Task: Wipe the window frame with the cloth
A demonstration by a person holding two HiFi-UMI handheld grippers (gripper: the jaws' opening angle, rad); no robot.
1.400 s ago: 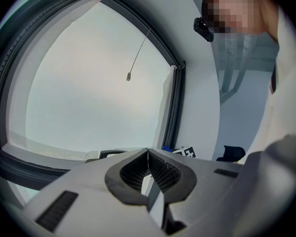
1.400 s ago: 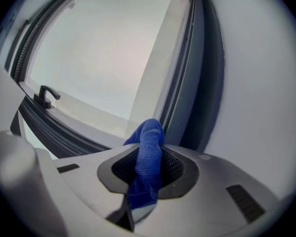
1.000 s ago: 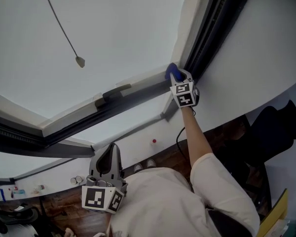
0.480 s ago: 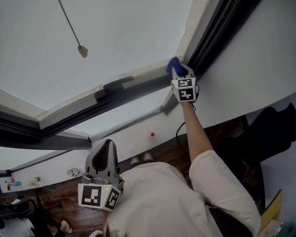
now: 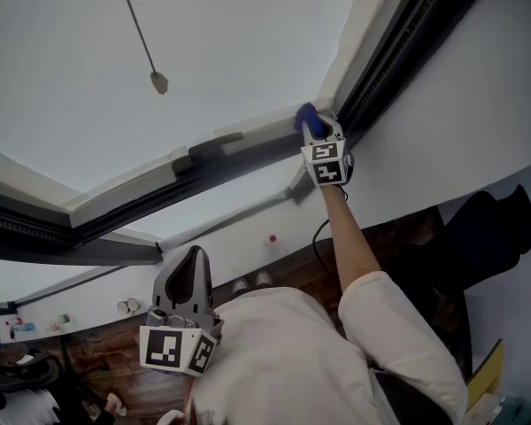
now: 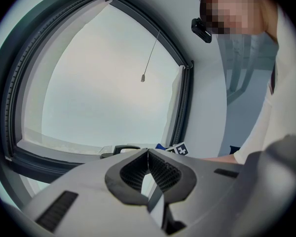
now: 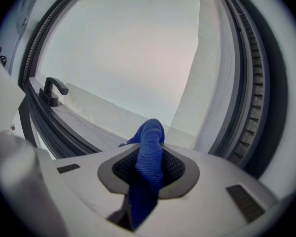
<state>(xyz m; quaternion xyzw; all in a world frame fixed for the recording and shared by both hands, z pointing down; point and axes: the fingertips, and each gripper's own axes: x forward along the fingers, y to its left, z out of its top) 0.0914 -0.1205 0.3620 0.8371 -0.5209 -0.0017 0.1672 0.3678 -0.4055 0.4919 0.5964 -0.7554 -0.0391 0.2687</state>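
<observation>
Your right gripper (image 5: 319, 140) is raised at the upper centre of the head view. Its jaws are clamped on a blue cloth (image 5: 307, 119) at the corner of the window frame (image 5: 248, 153). Your left gripper (image 5: 188, 277) hangs at the lower left — jaws closed together, holding nothing.

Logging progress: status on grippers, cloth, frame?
Right gripper shut on blue knitted cloth, at dark window frame corner. Left gripper shut, empty, low. Nothing blocking.

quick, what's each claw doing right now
Left claw: shut, empty.
Right claw: shut on the blue cloth.
</observation>
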